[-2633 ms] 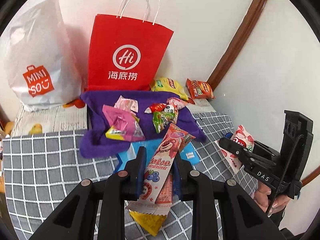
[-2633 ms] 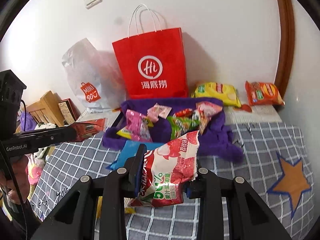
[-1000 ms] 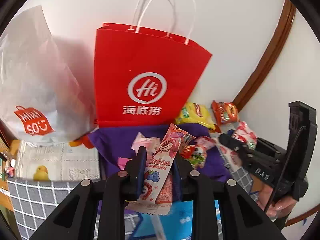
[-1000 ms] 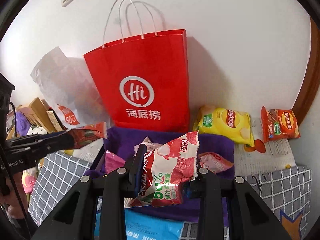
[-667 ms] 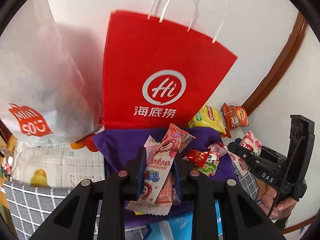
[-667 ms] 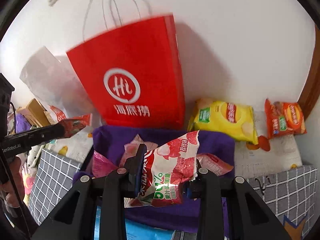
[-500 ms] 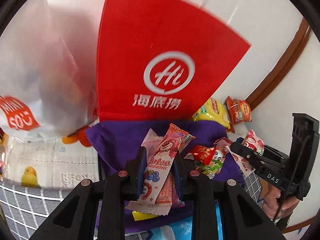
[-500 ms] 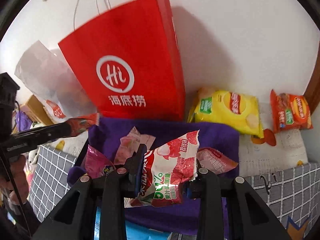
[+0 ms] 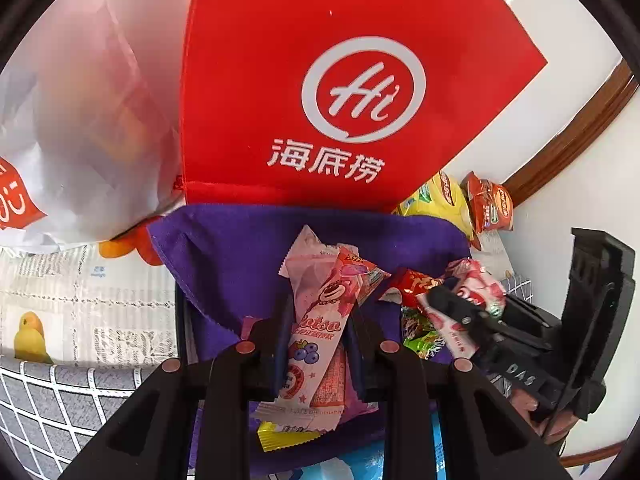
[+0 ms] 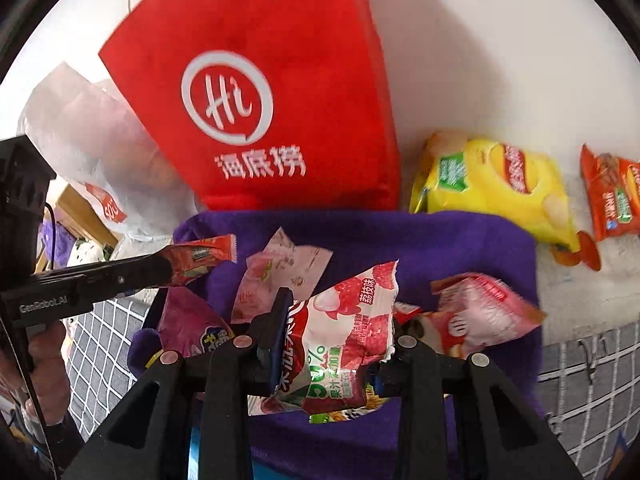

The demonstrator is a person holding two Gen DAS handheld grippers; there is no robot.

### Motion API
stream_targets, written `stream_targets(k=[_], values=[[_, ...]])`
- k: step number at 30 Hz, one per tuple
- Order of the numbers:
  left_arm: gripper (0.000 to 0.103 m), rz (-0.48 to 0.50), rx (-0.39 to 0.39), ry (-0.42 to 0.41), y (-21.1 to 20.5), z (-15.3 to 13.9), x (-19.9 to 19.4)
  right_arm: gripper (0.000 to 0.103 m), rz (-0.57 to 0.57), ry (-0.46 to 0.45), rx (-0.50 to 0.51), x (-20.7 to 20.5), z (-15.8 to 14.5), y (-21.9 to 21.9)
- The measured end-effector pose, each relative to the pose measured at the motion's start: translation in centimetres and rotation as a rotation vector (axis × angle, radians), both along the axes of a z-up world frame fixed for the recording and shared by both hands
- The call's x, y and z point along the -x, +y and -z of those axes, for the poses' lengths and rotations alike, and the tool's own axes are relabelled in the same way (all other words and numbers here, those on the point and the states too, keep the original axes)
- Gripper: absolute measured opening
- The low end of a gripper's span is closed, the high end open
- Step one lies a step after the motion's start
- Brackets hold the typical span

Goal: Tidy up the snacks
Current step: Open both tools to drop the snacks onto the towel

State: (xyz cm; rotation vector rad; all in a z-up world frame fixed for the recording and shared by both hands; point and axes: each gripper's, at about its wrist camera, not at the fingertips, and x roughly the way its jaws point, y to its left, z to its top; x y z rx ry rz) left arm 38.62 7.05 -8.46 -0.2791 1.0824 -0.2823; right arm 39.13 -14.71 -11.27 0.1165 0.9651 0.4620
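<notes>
Snacks in both claws, both over the purple cloth (image 9: pixel 224 248). My left claw (image 9: pixel 318 332) is clamped on a long pink snack bar (image 9: pixel 320 320) with a bear and blueberries printed on it; the bar sticks up between the fingers and out the back. My right claw (image 10: pixel 334 340) is clamped on a white and red lychee pouch (image 10: pixel 348 328), crumpled at the grip. From the left wrist view I see the right claw off to the right side, tip over the cloth, a hand (image 9: pixel 536 412) under it. From the right wrist view the left claw pokes in from the left with the end of its bar showing past the fingers.

Loose on the cloth: a pale pink wrapper (image 10: pixel 280 276), a magenta packet (image 10: pixel 188 324), a pink and red packet (image 10: pixel 480 312), a green and red candy bag (image 9: pixel 420 328). A yellow wrapper (image 9: pixel 280 436) shows below the left claw.

Red paper bag (image 9: pixel 320 92) stands just behind the cloth, against the white wall. White plastic bag (image 9: pixel 80 120) sits to its left, touching it. Yellow chip bag (image 10: pixel 500 188) and orange chip bag (image 10: pixel 612 196) lie to the right of the red bag, near the wall. Grey checked sheet (image 9: pixel 60 392) covers the surface in front; cannot tell whether it is a bed or a table.
</notes>
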Motion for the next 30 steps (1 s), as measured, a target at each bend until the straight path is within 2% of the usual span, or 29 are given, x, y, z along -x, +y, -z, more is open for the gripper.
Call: stream_targets(k=[11,13,15,17,21,23,25,27,30], values=[[0.024,0.039,-0.014,0.047,-1.5,1.4,-0.4,0.039,-0.009,0.016,0.055,-0.1,0.9,0.6],[0.024,0.047,-0.009,0.056,-1.6,1.7,-0.4,0.041,-0.014,0.007,0.073,0.0,0.6,0.7],[0.024,0.048,-0.009,0.063,-1.7,1.9,-0.4,0.051,-0.014,-0.001,0.089,0.1,0.3,0.5],[0.024,0.048,-0.008,0.07,-1.7,2.0,-0.4,0.055,-0.006,-0.015,0.1,0.2,-0.3,0.3],[0.026,0.064,-0.014,0.063,-2.2,2.0,-0.3,0.056,0.033,-0.033,0.097,0.5,-1.7,-0.5],[0.031,0.077,-0.02,0.065,-2.5,2.0,-0.3,0.058,0.058,-0.054,0.077,0.9,-2.8,-1.0],[0.052,0.089,-0.02,0.062,-2.9,1.7,-0.2,0.058,0.064,-0.082,0.067,1.6,-3.8,-1.1],[0.062,0.085,-0.026,0.039,-2.9,1.0,0.1,0.058,0.066,-0.113,0.072,2.3,-4.7,-1.1],[0.063,0.09,-0.023,0.005,-2.8,-0.4,0.6,0.058,0.066,-0.17,0.09,3.6,-6.2,-0.7]])
